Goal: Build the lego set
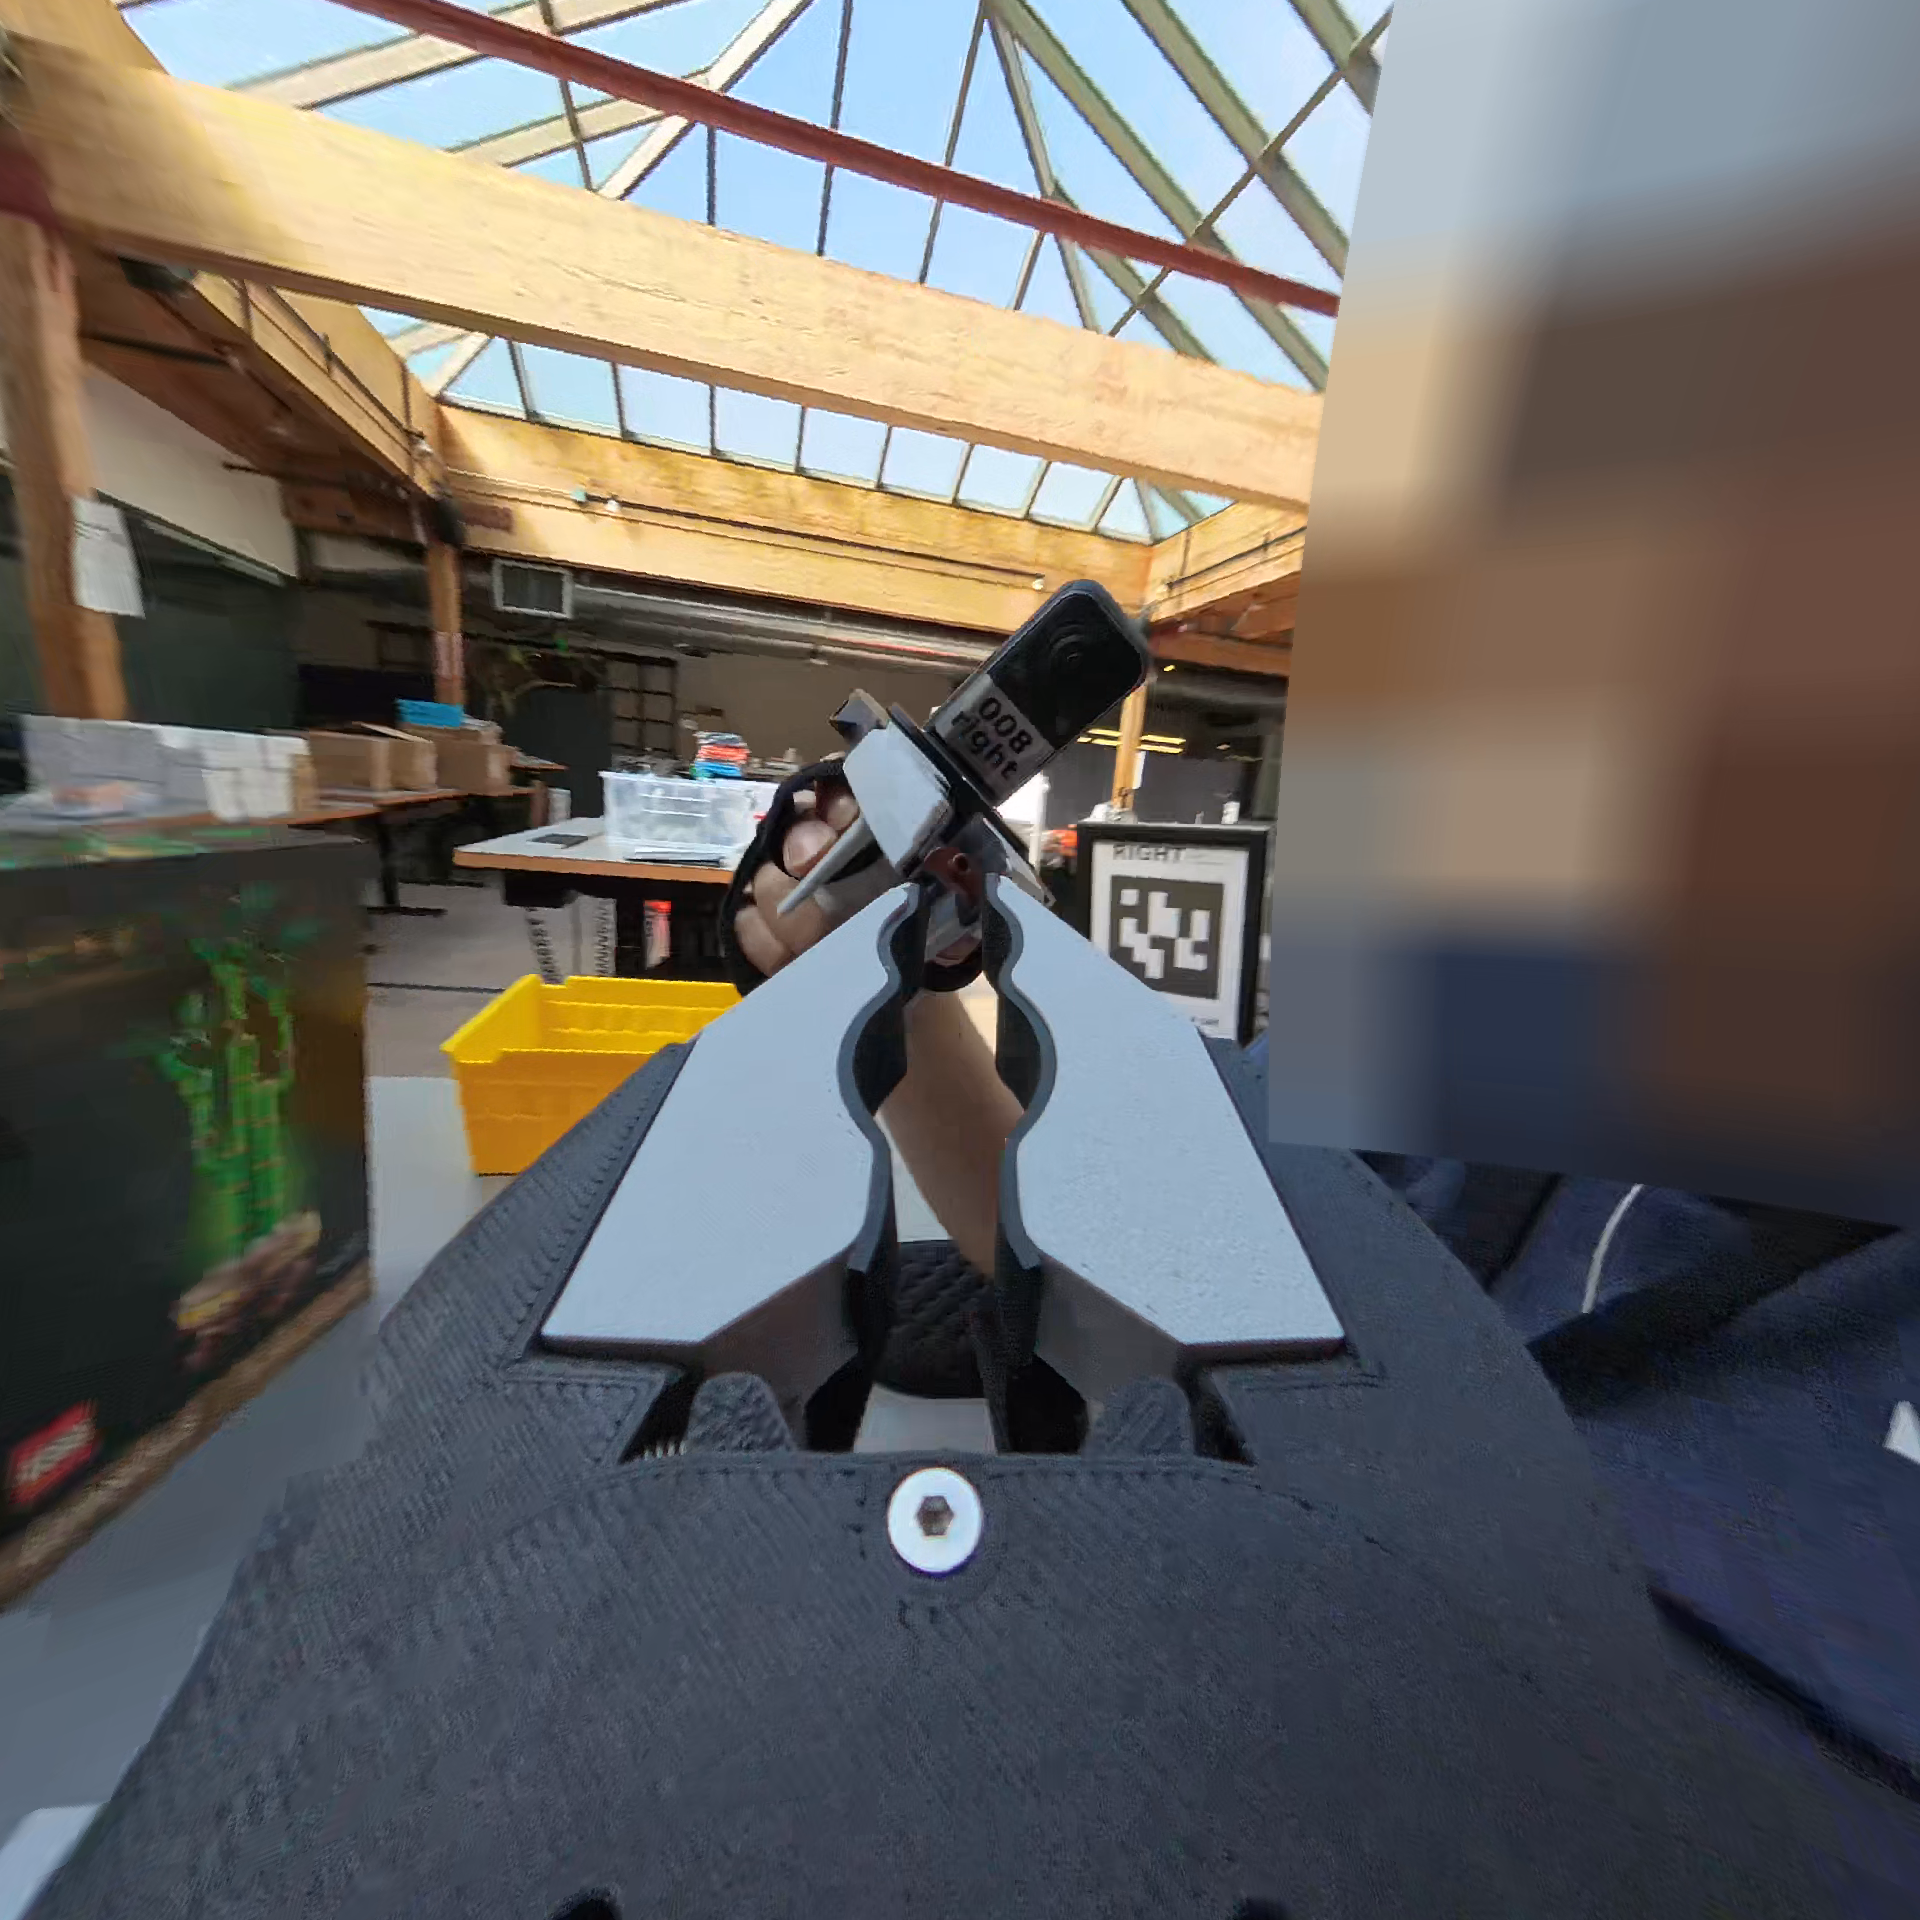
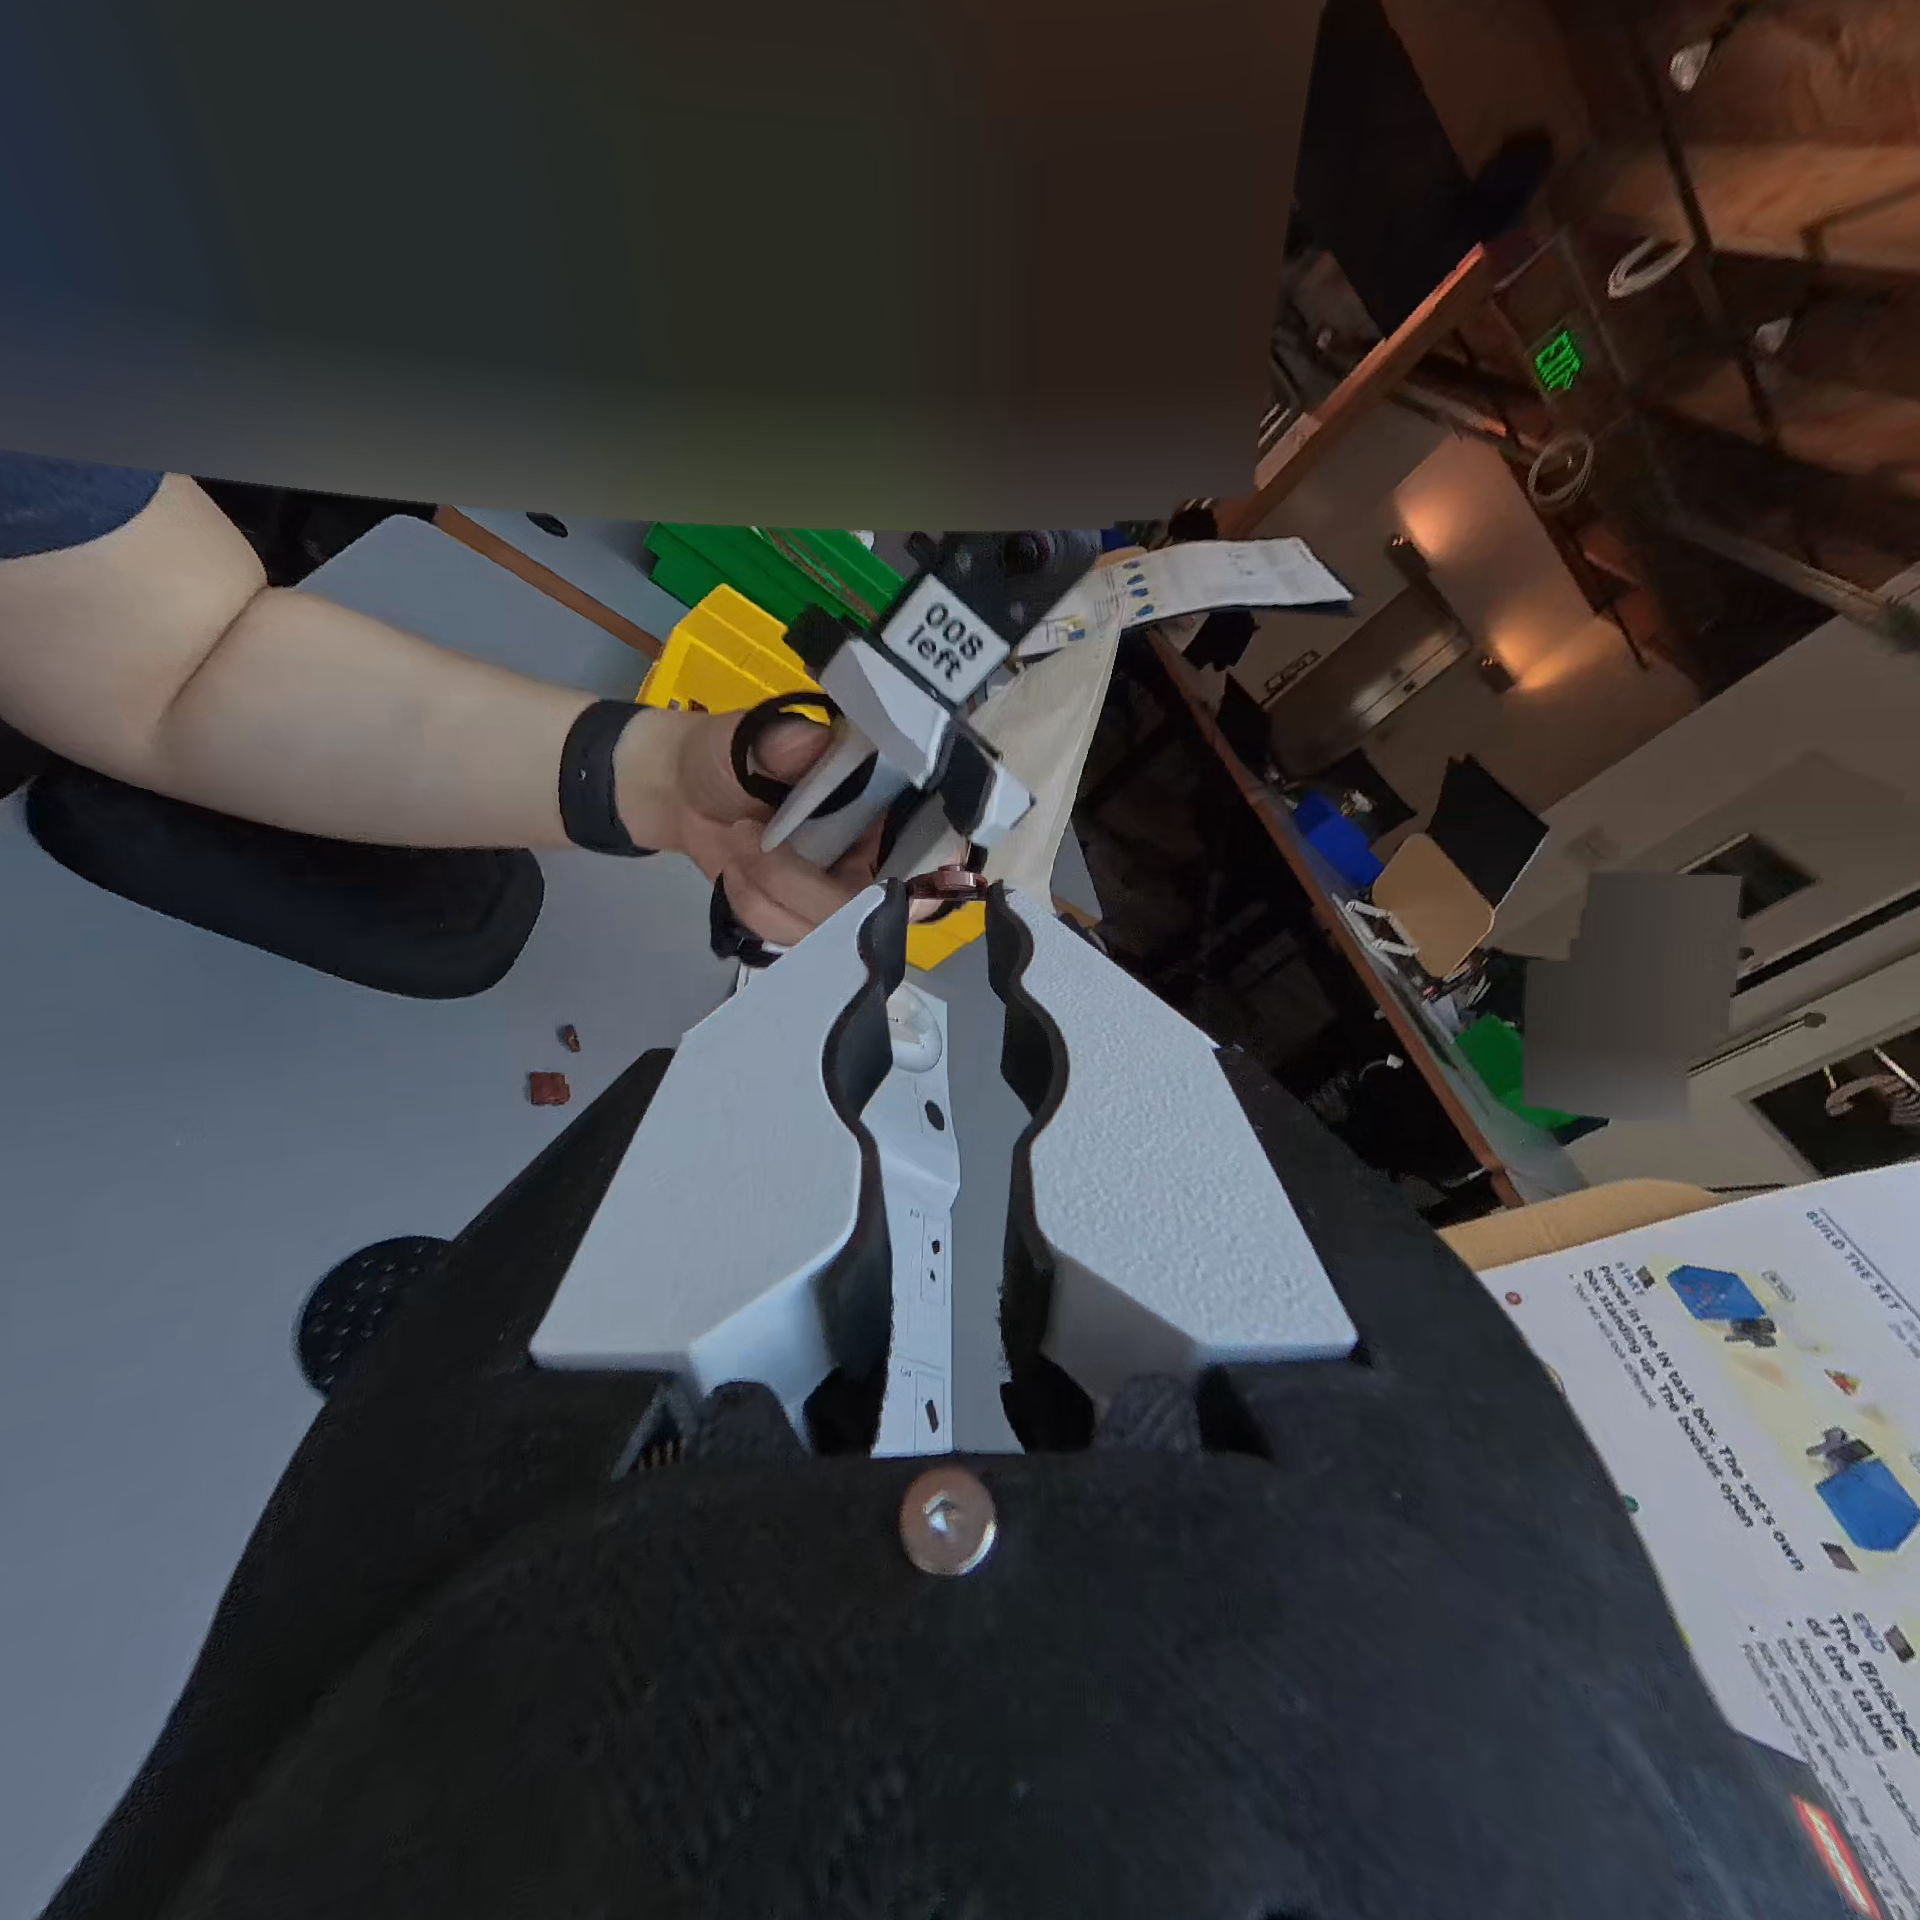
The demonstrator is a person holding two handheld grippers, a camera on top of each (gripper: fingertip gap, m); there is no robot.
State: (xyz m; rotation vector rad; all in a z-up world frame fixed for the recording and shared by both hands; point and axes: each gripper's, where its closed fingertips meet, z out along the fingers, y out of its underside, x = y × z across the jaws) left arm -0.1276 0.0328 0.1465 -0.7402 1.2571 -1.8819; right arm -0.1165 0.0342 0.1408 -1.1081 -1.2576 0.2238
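Observation:
Both grippers are held up in the air, tip to tip. My right gripper (image 2: 943,889) is shut on a small reddish-brown lego piece (image 2: 948,883). My left gripper (image 1: 951,902) has its jaws a narrow gap apart and closes at the same brown piece (image 1: 954,865), which the right gripper's fingers partly hide. The right gripper also shows in the left wrist view (image 1: 961,925), held by a hand. The left gripper also shows in the right wrist view (image 2: 951,857). Two loose brown pieces (image 2: 549,1088) lie on the grey table (image 2: 156,1247).
A lego box (image 1: 187,1143) stands at the left. A yellow bin (image 1: 561,1060) sits behind the grippers, with green bins (image 2: 769,566) near it. A printed instruction sheet (image 2: 1766,1455) lies at the right, and a booklet (image 2: 1226,577) farther back. The person's forearm (image 2: 312,707) reaches in from the left. The grippers are tip to tip, or close to it.

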